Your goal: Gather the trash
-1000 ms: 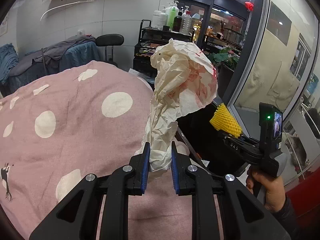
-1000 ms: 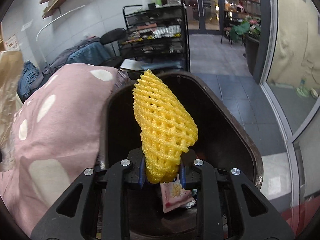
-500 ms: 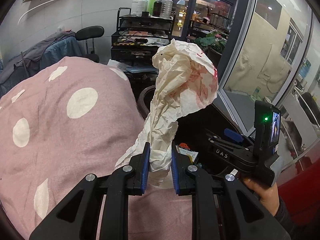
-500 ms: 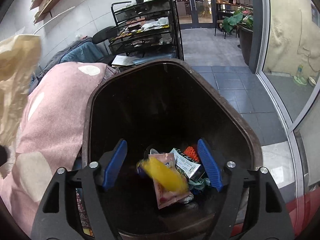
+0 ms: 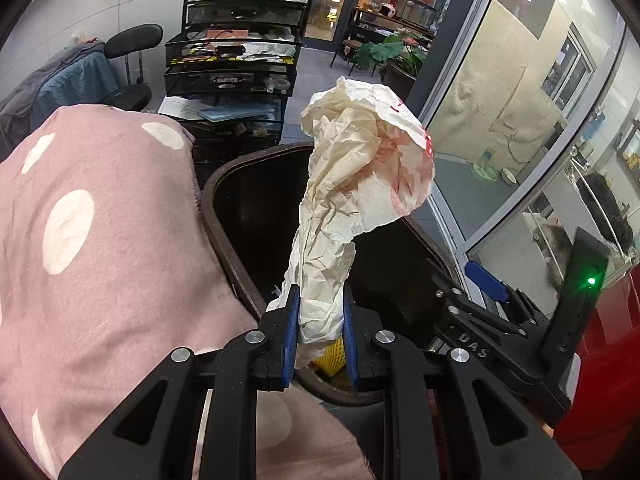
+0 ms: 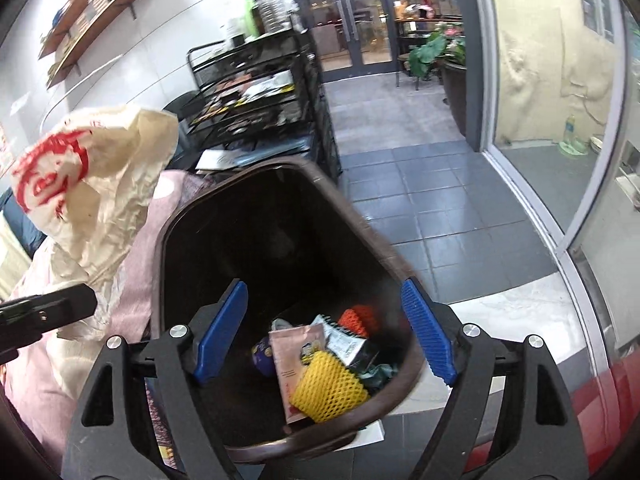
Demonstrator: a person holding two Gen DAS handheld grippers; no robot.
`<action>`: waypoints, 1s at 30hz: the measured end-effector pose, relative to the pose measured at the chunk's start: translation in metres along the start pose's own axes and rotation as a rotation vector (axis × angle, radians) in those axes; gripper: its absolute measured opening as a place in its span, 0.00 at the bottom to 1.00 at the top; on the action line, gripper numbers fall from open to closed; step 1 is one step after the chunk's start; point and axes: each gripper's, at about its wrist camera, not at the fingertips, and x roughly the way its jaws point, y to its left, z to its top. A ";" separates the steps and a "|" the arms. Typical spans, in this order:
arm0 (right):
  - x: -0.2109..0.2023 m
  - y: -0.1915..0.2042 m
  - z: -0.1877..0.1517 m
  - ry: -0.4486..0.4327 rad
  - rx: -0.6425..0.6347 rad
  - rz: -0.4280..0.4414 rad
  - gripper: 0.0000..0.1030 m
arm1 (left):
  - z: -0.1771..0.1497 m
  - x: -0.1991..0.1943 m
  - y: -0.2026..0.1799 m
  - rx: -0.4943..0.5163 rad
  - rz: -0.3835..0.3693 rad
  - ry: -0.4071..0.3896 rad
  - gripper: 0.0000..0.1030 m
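My left gripper [image 5: 319, 330] is shut on a crumpled cream paper wrapper [image 5: 360, 184] with red print, held upright over the near rim of the dark brown trash bin [image 5: 224, 240]. The wrapper also shows in the right wrist view [image 6: 92, 184], left of the bin [image 6: 384, 248]. My right gripper [image 6: 326, 330] is open and empty above the bin. The yellow foam net [image 6: 328, 388] lies inside the bin on other trash, among it a pink packet [image 6: 294, 344] and an orange net [image 6: 356, 318]. The right gripper [image 5: 486, 286] shows in the left wrist view at right.
A pink polka-dot cloth [image 5: 92, 240] covers the surface left of the bin. A black wire rack [image 5: 236, 64] with bottles stands behind it. Grey tiled floor [image 6: 424, 184] and glass walls [image 5: 508, 120] lie right. A red object [image 5: 600, 392] is at the lower right.
My right gripper opened and dropped the yellow foam net into the bin, where it now lies. My left gripper carried the paper wrapper rightward over the bin.
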 end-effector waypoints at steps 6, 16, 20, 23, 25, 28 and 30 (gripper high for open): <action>-0.004 -0.019 0.008 -0.020 0.046 -0.032 0.77 | 0.008 0.020 -0.014 0.022 0.001 0.037 0.19; -0.007 -0.029 0.012 -0.025 0.056 -0.043 0.81 | 0.010 0.045 -0.028 0.087 0.031 0.103 0.38; -0.006 -0.029 0.013 -0.027 0.055 -0.057 0.87 | 0.005 0.041 -0.034 0.133 0.096 0.063 0.77; -0.006 -0.032 0.013 -0.032 0.069 -0.078 0.89 | 0.005 0.029 -0.037 0.157 0.139 0.015 0.81; -0.006 -0.033 0.012 -0.033 0.075 -0.086 0.91 | 0.004 0.018 -0.038 0.167 0.173 -0.031 0.86; -0.007 -0.034 0.012 -0.035 0.080 -0.091 0.91 | -0.001 -0.002 -0.043 0.188 0.229 -0.112 0.91; -0.008 -0.034 0.011 -0.035 0.078 -0.089 0.92 | -0.006 -0.018 -0.047 0.207 0.259 -0.167 0.95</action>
